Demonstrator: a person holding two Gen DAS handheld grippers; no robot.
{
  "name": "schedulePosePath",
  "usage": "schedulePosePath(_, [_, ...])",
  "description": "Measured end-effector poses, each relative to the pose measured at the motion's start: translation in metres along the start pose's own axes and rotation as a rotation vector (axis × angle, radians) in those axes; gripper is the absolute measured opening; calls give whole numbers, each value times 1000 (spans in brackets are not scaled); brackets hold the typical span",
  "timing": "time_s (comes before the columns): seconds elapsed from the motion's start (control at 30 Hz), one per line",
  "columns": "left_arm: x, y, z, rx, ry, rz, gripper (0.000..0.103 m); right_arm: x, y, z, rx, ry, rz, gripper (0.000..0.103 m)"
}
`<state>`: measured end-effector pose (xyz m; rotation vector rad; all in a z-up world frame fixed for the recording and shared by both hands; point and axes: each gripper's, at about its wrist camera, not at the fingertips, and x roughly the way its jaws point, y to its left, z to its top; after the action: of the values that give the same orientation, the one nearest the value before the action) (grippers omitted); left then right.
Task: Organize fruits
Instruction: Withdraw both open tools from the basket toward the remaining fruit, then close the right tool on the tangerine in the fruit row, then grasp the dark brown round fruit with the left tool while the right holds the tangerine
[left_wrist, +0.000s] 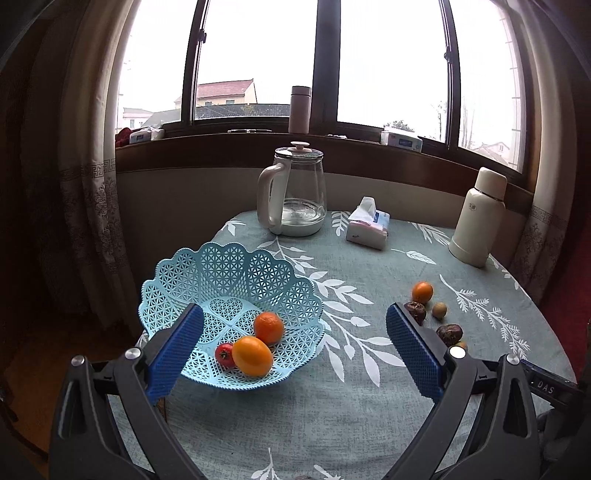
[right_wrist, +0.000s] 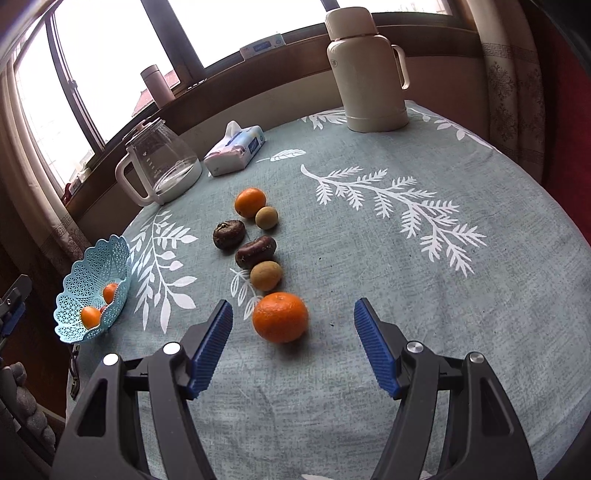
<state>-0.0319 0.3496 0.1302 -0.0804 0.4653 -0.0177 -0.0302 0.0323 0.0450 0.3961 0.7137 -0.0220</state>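
Here the left hand-held gripper (left_wrist: 294, 341) hangs above the near edge of the surface (left_wrist: 369, 398), its blue-padded jaws spread wide and holding nothing. A pale blue lattice basket (left_wrist: 192, 273) lies between and beyond its fingers, tilted toward the camera, and contains two orange fruits (left_wrist: 269, 327) and one small red fruit (left_wrist: 224, 355), all touching.

The right hand-held gripper (right_wrist: 293, 343) is likewise wide open and empty. A large orange (right_wrist: 280, 316) rests on the leaf-patterned cloth between its fingertips, touching neither pad. Beyond it runs a loose row of fruits (receding from the camera): a tan round fruit (right_wrist: 266, 275), two dark wrinkled fruits (right_wrist: 255, 252), a second tan fruit (right_wrist: 266, 217) and a smaller orange (right_wrist: 250, 202). In this view the basket sits well apart, at the far left edge of the surface.

A glass kettle (left_wrist: 295, 192), a tissue pack (left_wrist: 369, 225) and a cream flask (left_wrist: 480, 218) stand at the far side.
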Motion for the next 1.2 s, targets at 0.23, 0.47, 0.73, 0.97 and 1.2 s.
schedulePosePath(0.23, [2,-4,-1,11,7,-1,100,16,11,-2,-55,45,5,68])
schedulePosePath(0.47, [6,-9,-4,27,19,-7,100,33,18,1,-101,80,-10,68])
schedulePosePath(0.73, [15,-19,-11,38,53,-30,100,52,22,1,-145,138,-10,50])
schedulePosePath(0.97, [23,-30,-16,52,85,-53,100,53,21,0,-159,142,-5,41])
schedulePosePath(1.2, [33,-39,-15,52,111,-57,100,35,17,2,-170,96,4,41])
